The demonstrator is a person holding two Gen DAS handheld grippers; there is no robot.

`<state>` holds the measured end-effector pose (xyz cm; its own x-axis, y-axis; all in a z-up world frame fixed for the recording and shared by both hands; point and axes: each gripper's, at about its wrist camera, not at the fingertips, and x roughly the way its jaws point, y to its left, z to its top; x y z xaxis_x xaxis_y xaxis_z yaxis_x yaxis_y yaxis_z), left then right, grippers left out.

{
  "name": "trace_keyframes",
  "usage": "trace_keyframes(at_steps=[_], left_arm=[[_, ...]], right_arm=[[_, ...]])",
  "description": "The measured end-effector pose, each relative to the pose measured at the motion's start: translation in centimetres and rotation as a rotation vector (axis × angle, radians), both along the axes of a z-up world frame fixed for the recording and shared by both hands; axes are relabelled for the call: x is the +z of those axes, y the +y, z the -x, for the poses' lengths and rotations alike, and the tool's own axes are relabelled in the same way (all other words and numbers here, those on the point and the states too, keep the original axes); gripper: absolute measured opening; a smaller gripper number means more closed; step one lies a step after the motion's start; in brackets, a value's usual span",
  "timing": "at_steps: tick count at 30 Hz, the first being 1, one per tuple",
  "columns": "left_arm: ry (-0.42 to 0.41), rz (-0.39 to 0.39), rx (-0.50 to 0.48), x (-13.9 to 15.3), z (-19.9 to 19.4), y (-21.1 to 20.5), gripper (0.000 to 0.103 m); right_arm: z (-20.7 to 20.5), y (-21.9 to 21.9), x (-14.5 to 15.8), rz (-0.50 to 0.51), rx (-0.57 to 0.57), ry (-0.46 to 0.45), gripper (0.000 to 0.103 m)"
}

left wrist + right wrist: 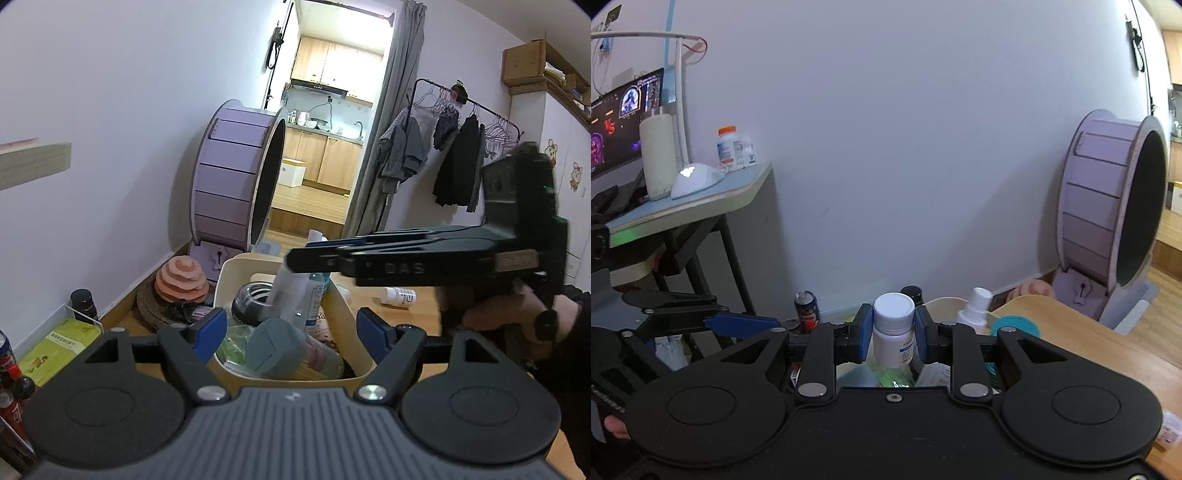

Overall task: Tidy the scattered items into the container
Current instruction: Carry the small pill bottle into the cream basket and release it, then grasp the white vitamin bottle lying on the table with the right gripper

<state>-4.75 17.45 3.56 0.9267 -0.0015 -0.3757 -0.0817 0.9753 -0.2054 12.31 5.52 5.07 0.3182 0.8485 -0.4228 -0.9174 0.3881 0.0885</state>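
The bottle (894, 328), small, light, rigid and slick, is sitting pinched below its cap in the right gripper (893, 334) over the bin (347, 306); the left gripper (291, 332) is hanging wide, empty.

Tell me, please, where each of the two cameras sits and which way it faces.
Left wrist: rides the open left gripper, looking over the cream container toward a kitchen doorway; the right gripper and a hand cross it.
Right wrist: rides the right gripper, shut on a white bottle, facing the wall; the left gripper shows at left.
Shared: the container, purple wheel.
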Motion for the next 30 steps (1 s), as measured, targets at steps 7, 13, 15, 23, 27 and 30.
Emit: trace_keyframes(at_steps=[7, 13, 15, 23, 27, 30], left_arm=[[0.002, 0.001, -0.020, -0.1, -0.3, -0.4, 0.076], [-0.008, 0.008, -0.074, -0.2, -0.7, -1.8, 0.076], [-0.014, 0.018, -0.099, -0.2, -1.0, -2.4, 0.076], [-0.009, 0.017, -0.182, -0.8, -2.5, -5.2, 0.076], [0.000, 0.012, -0.205, -1.0, -3.3, -6.1, 0.076], [0.007, 0.010, -0.214, -1.2, -3.8, -6.7, 0.076]], right_arm=[[-0.2, -1.3, 0.0, -0.012, -0.031, 0.001, 0.039], [-0.8, -7.9, 0.5, -0.014, -0.158, -0.038, 0.046], [-1.5, -10.2, 0.2, -0.005, -0.219, -0.037, 0.047], [-6.0, -16.9, -2.9, 0.112, -0.419, -0.007, 0.047], [-8.4, -17.7, -5.1, 0.138, -0.460, 0.035, 0.047], [-9.6, -17.3, -6.3, 0.174, -0.451, 0.015, 0.048]])
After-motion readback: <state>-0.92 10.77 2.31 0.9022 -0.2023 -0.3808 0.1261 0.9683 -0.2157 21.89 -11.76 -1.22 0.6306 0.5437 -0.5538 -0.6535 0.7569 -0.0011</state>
